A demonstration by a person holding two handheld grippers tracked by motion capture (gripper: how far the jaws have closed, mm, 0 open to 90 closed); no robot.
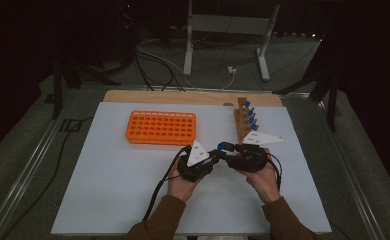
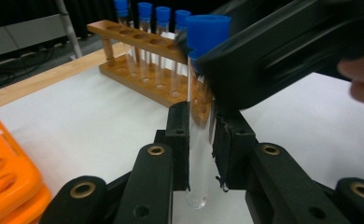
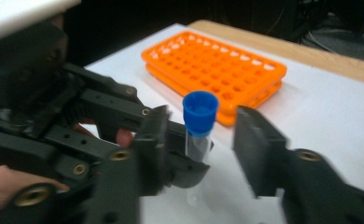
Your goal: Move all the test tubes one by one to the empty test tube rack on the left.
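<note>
While the left hand-held gripper (image 2: 201, 140) clenches the glass body of the tube (image 2: 196, 154), the right hand-held gripper (image 3: 201, 149) stands released around the tube's blue cap (image 3: 200, 111), its jaws apart with clear gaps on both sides. The tube hangs upright above the desk (image 1: 133, 190), just in front of the wooden rack (image 1: 242, 125), which still carries four more blue-capped tubes. The orange rack (image 1: 161, 127) lies well to the left of the wooden rack, all of its wells bare as far as can be seen.

This looks like a hand-over just made, and the whole weight of the tube now rests on one pair of pads pressing smooth glass. If that squeeze is light, the tube could slide down through the pads and knock its round bottom on the desk. If the right jaws draw back crookedly, one could catch the cap and tip the tube, or pull the cap loose. Carried toward the orange rack at a tilt, the tube's bottom might strike a well's edge instead of entering it.
</note>
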